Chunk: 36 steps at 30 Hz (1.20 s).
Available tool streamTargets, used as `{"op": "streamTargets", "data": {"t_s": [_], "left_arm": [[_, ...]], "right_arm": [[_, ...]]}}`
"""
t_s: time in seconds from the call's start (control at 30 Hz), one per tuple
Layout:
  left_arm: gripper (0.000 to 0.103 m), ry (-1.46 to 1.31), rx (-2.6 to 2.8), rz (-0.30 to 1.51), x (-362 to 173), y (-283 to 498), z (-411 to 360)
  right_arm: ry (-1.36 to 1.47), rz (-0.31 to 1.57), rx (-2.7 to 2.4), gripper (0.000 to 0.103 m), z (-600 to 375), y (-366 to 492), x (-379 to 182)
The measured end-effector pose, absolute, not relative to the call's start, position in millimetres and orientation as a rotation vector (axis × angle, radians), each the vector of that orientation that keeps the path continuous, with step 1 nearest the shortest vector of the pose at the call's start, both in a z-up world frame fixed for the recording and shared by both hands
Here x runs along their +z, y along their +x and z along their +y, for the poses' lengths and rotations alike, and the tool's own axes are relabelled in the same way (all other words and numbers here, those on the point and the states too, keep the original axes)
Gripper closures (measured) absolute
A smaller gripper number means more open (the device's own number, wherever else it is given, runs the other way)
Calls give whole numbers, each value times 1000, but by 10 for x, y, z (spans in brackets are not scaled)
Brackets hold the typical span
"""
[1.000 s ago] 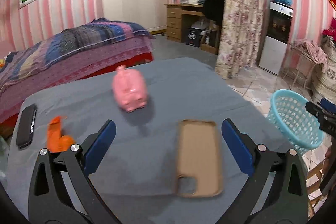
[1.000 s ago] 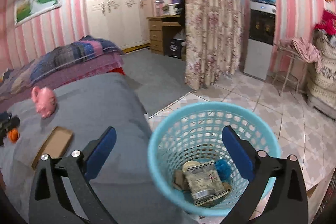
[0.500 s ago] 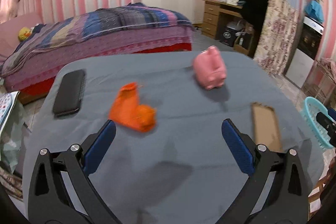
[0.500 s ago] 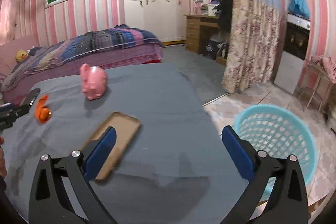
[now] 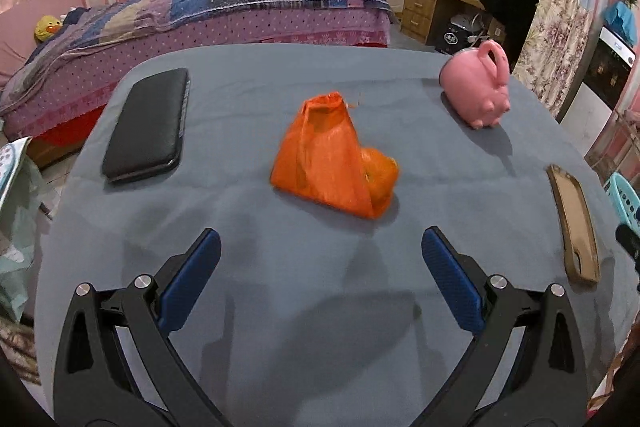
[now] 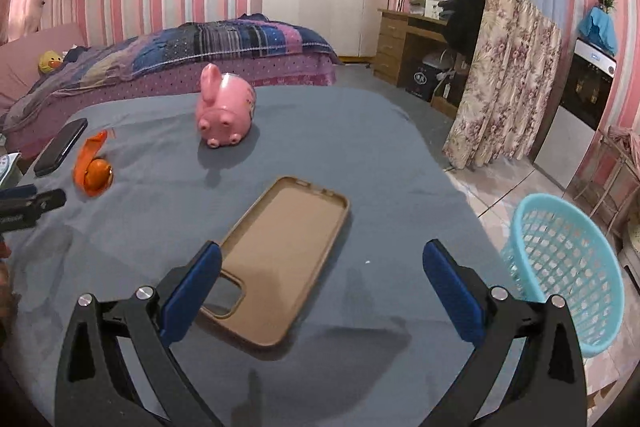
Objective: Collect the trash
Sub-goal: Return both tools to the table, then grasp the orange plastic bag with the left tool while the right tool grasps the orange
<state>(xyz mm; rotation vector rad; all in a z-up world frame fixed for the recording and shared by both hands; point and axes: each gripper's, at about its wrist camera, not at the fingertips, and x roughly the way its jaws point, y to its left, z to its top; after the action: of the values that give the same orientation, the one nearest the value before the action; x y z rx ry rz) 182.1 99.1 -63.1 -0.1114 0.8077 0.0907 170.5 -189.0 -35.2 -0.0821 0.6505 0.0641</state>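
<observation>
Orange bag (image 5: 334, 163): a crumpled plastic bag with something round inside sits mid-desk, just ahead of the left tongs (image 5: 320, 259), between a black phone (image 5: 148, 125) and a pink piggy bank (image 5: 478, 93).
Left tongs: blue-padded fingers spread wide, empty, hovering above the grey desk (image 5: 320, 307).
Right tongs (image 6: 320, 267): spread wide and empty, poised over the near end of a tan phone case (image 6: 280, 259) lying open side up.
Basket (image 6: 568, 275): a light blue mesh bin stands on the tiled floor just off the desk's right edge.
Background: a quilted bed (image 6: 200, 47) lies beyond the desk, against pink-striped walls.
</observation>
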Motion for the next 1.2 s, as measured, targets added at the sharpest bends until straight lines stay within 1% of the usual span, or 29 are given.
{"op": "streamTargets", "data": {"t_s": [0.07, 0.13, 0.2, 0.27, 0.3, 0.33, 0.4, 0.43, 0.5, 0.57, 0.97, 1.2], "left_arm": [[14, -101, 76, 830, -684, 1960, 1001], [25, -83, 65, 858, -746, 2110, 1011], [29, -83, 47, 889, -814, 2226, 1043], [36, -105, 29, 880, -826, 2277, 1101], [51, -105, 17, 872, -816, 2291, 1108], [71, -101, -3, 871, -808, 2307, 1100], [92, -112, -42, 876, -791, 2313, 1083], [97, -111, -46, 874, -782, 2300, 1078], [101, -87, -41, 859, -748, 2247, 1051], [103, -74, -38, 838, -666, 2169, 1053], [103, -50, -16, 695, 25, 1646, 1294], [103, -19, 98, 699, -55, 1474, 1686]], "right_arm": [[-76, 660, 69, 5, -1879, 1716, -378], [-81, 668, 66, 5, -1865, 1741, -406], [-86, 674, 62, 5, -1847, 1755, -443], [-79, 682, 65, 5, -1852, 1763, -470], [-73, 685, 67, 5, -1856, 1764, -482], [-71, 686, 67, 5, -1863, 1770, -485], [-67, 691, 71, 5, -1859, 1774, -499], [-70, 695, 76, 5, -1851, 1787, -502], [-80, 691, 82, 5, -1820, 1782, -492], [-97, 684, 88, 5, -1774, 1777, -473], [-134, 673, 144, 5, -1418, 1799, -423], [-132, 675, 236, 5, -938, 1902, -418]]}}
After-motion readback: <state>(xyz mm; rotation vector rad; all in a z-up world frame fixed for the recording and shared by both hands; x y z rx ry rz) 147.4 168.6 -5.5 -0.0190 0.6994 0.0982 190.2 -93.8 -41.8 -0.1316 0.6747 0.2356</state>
